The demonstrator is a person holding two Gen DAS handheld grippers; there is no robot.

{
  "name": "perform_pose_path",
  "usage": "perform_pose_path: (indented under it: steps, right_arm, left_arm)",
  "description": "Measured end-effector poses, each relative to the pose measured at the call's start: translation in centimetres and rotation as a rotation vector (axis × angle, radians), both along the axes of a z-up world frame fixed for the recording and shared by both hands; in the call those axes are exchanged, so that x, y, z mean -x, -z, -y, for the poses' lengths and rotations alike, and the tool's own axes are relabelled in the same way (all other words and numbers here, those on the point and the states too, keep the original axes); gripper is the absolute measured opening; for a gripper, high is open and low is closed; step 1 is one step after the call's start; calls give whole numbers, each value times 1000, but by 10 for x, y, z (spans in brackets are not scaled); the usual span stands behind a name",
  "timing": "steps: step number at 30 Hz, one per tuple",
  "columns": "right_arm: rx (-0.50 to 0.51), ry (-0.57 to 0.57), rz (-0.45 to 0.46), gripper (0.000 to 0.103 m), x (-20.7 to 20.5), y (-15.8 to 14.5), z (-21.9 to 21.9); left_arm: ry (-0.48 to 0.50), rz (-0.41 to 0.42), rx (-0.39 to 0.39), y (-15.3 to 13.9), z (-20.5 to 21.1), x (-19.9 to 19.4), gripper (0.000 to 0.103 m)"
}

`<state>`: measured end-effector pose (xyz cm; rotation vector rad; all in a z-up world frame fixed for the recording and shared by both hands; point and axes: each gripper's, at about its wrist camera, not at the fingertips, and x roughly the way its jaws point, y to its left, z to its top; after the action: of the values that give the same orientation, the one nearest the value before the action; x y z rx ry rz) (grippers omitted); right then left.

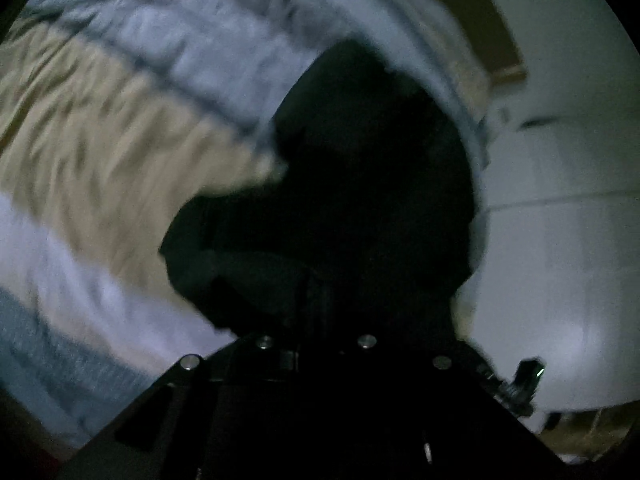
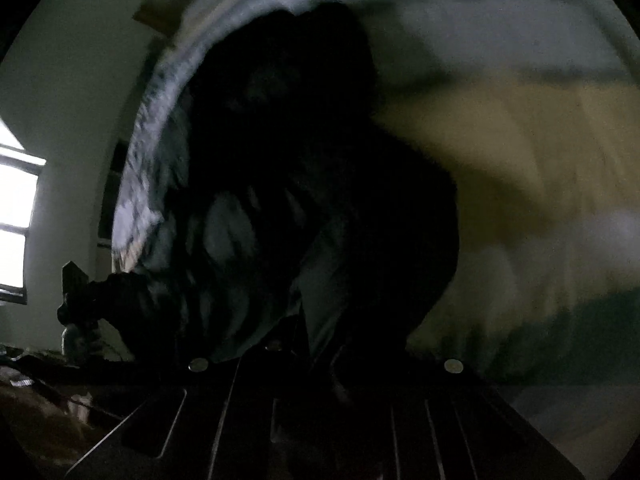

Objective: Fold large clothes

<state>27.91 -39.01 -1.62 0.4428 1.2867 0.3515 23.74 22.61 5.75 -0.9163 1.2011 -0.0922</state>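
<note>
Nearest the left wrist lens is the black mounting plate with its round silver screws, and beyond it the left claw (image 1: 340, 288) is lost in shadow, wrapped by a dark, nearly black garment (image 1: 360, 184) that bunches up right in front of the camera. The fingers cannot be made out separately, but the claw is drawn tight together, and the dark cloth rises straight out of it, so it looks pinched there. Behind the cloth lies a bed covered in a blanket with broad bands of pale grey-blue, tan and white (image 1: 120, 128), heavily smeared by motion. Farther right stands a pale wall (image 1: 560, 200).

In the right wrist view the ridged black plate fills the bottom, and the right claw (image 2: 320, 344) is likewise buried in the same dark garment (image 2: 300, 140), closed down narrow with the fabric heaped over and around it; a paler lining or fold shows within the folds. To the right, behind the cloth, the banded blanket (image 2: 500, 152) blurs across the bed. At the far left edge a bright window (image 2: 16, 208) glows in the pale wall (image 2: 72, 100).
</note>
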Motion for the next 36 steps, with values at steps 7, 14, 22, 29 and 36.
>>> perform_pose_path:
  steps: [7, 14, 22, 29, 36]
  right_arm:
    - [-15, 59, 211, 10, -81, -81, -3]
    - [-41, 198, 243, 10, -171, -101, -6]
    - [-24, 353, 168, 15, -264, -53, -3]
    - [61, 413, 82, 16, -331, 9, -2]
    - [107, 410, 30, 19, -363, 44, -11]
  left_arm:
    - [-150, 173, 136, -65, -40, -85, 9]
    - [-248, 150, 176, -70, -60, -169, 9]
    - [-319, 36, 121, 18, -69, -269, 11]
    - [-352, -39, 96, 92, -79, -335, 28]
    - [-404, -24, 172, 120, -89, -360, 51]
